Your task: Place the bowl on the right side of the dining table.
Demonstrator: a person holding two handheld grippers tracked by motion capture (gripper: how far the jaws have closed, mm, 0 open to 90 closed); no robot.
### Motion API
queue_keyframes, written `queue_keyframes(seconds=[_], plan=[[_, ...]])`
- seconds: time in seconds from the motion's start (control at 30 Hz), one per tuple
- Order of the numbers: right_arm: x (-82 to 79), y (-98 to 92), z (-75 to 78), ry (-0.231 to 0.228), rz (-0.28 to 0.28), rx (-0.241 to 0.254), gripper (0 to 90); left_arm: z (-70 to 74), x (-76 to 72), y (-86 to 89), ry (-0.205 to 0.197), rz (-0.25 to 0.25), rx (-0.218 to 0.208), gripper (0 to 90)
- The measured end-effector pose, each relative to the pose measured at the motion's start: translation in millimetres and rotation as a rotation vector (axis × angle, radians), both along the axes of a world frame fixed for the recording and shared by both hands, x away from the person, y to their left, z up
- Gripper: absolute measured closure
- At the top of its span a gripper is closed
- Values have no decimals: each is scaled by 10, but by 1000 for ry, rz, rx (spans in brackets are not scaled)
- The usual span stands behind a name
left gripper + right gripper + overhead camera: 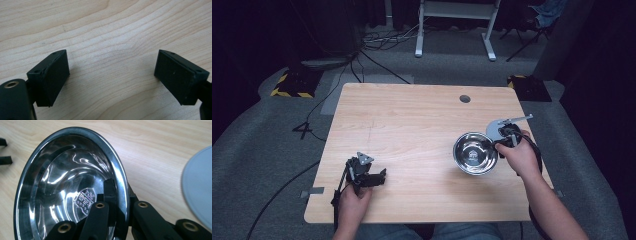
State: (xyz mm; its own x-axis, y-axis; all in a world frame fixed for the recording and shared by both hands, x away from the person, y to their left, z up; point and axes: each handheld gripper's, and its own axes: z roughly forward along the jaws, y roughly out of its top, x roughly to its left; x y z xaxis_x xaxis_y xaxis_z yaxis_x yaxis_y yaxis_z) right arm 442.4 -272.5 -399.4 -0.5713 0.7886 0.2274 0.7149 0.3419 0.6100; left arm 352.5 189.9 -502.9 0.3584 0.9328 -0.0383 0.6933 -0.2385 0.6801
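Three cameras, one wooden table [412, 130]

High view looks down and forward; both gripper views sit close, the right sharing the steel bowl [72, 185] at its frame's right.

Left gripper [371, 177] held low at near-left part of desk [412, 120], gripped from behind by left hand [353, 202]; jaws spread wide, nothing between them, pointed toward right. Grey three-cornered plate seen on top. Right gripper [501, 145] held by right hand [522, 157] at desk's right side, forearm extended in from bottom right; jaws closed on rim of steel bowl [475, 153], one jaw inside, one outside.
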Motion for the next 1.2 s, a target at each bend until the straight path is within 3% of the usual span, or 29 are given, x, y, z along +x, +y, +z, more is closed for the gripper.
queue_keyframes(seconds=[0.23, 1.2], plan=[[157, -181, 65, -12, -73, 32, 868, 0, 0, 0, 0, 0, 0, 126], [695, -751, 272, -62, -287, 21, 868, -1, 10, -5, 1, 2, 2, 125]])
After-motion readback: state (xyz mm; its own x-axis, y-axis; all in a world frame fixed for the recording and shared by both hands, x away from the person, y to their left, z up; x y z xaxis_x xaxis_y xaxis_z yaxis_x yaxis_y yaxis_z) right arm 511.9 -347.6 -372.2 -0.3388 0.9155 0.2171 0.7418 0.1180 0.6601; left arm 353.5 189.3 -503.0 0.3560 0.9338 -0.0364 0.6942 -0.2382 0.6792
